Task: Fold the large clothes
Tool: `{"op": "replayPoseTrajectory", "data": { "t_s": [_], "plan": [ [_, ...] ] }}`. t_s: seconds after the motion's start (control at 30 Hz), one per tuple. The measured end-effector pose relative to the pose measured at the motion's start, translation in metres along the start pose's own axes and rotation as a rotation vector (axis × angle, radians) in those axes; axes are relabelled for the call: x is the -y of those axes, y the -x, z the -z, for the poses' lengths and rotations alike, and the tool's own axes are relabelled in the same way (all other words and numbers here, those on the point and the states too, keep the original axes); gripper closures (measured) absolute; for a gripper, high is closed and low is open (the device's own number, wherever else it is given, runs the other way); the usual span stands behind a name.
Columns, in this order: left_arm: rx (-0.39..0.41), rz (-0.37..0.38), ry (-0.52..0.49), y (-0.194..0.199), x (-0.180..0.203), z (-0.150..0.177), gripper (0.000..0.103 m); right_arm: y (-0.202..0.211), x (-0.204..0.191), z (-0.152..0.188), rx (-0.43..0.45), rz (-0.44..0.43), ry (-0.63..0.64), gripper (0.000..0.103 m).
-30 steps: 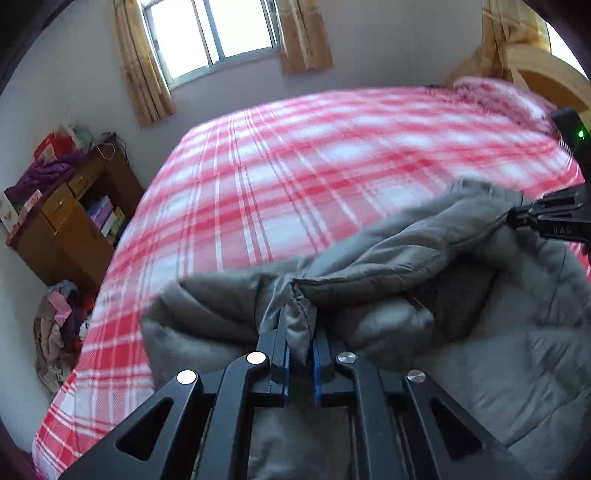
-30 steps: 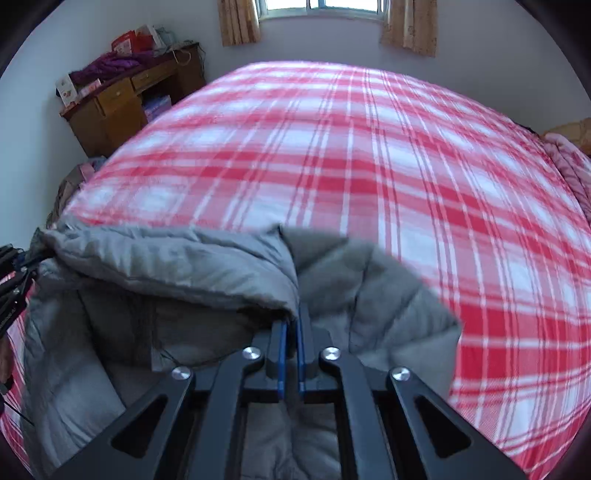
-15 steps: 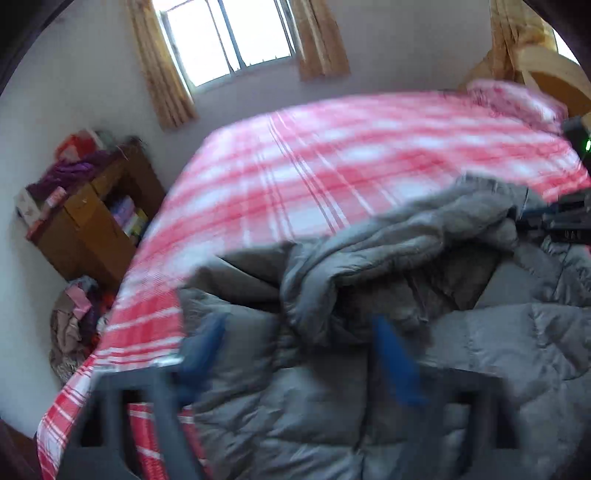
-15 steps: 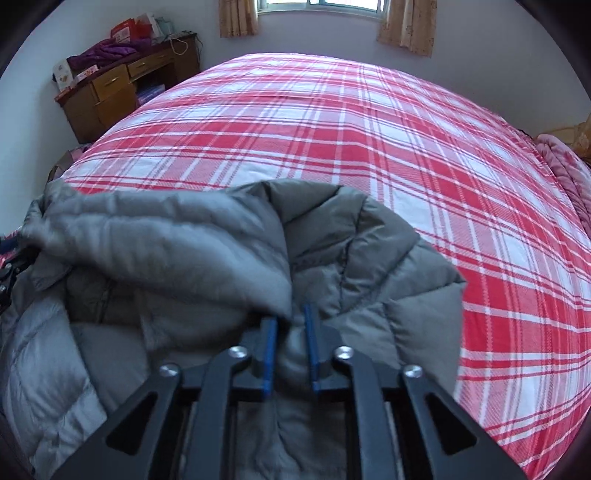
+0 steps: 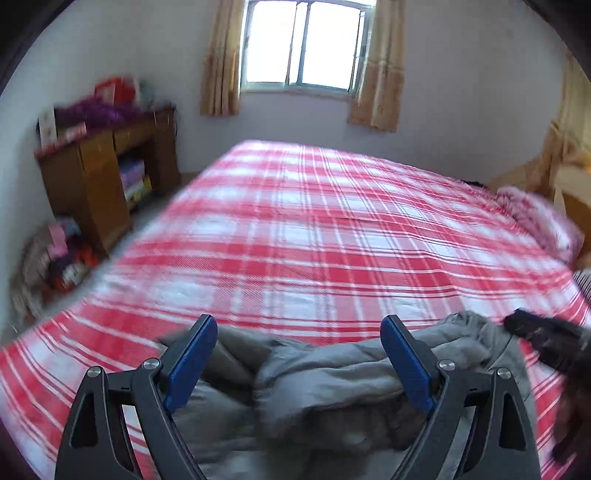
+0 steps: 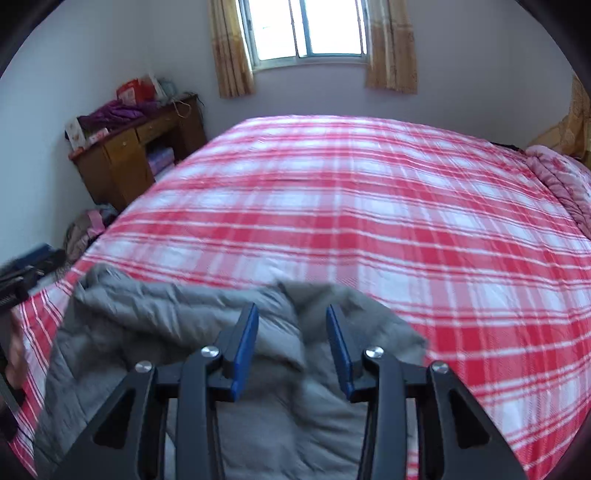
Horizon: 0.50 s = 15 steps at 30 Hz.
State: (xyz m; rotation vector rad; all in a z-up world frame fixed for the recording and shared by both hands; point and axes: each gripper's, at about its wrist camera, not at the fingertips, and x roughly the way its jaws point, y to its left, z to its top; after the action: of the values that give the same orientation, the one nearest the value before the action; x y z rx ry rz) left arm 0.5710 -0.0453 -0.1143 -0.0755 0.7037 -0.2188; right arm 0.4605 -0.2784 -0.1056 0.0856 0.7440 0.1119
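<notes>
The left gripper (image 5: 299,354) stands wide apart, its blue pads (image 5: 192,362) clear of the cloth, nothing pinched between them. The grey padded jacket (image 5: 325,380) lies bunched just below and beyond it, at the near edge of the bed, toward 6 o'clock in the left wrist view. The right gripper (image 6: 291,345) is partly apart and its jaws are opening; a fold of the jacket (image 6: 177,314) shows in the gap, but the pads do not press on it.

Each gripper's frame covers the jacket's near part, so how it is laid there cannot be told. In the left wrist view the right gripper (image 5: 543,338) appears as a dark blurred shape at 4 o'clock, beside the jacket's far corner. In the right wrist view the left gripper (image 6: 22,273) is cut off at 9 o'clock.

The red-and-white plaid bedspread (image 5: 332,240) fills the middle of both views. A wooden desk (image 6: 129,155) piled with purple cloth and boxes stands at 10 o'clock, with a heap of clothes (image 5: 55,254) on the floor below it. A curtained window (image 6: 306,29) sits at 12 o'clock, and a pink blanket (image 6: 561,181) lies at 3 o'clock along the bed's edge.
</notes>
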Motion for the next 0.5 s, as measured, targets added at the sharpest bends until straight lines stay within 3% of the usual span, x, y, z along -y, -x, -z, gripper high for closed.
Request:
{"op": "replayPoseTrajectory", "data": {
  "t_s": [0.13,0.3,0.5],
  "plan": [
    [-0.07,-0.042,0.002,-0.031,0.009,0.022,0.013,-0.027,-0.026,0.001,0.015,-0.008,0.029,0.062],
    [-0.191,-0.095,-0.017,-0.067,0.001,0.055,0.013,-0.063,-0.025,0.02,-0.047,-0.029,0.027,0.062],
    [-0.201,-0.122,-0.036,-0.081,0.002,0.067,0.013,-0.077,-0.016,0.038,-0.07,-0.046,0.019,0.063]
  ]
}}
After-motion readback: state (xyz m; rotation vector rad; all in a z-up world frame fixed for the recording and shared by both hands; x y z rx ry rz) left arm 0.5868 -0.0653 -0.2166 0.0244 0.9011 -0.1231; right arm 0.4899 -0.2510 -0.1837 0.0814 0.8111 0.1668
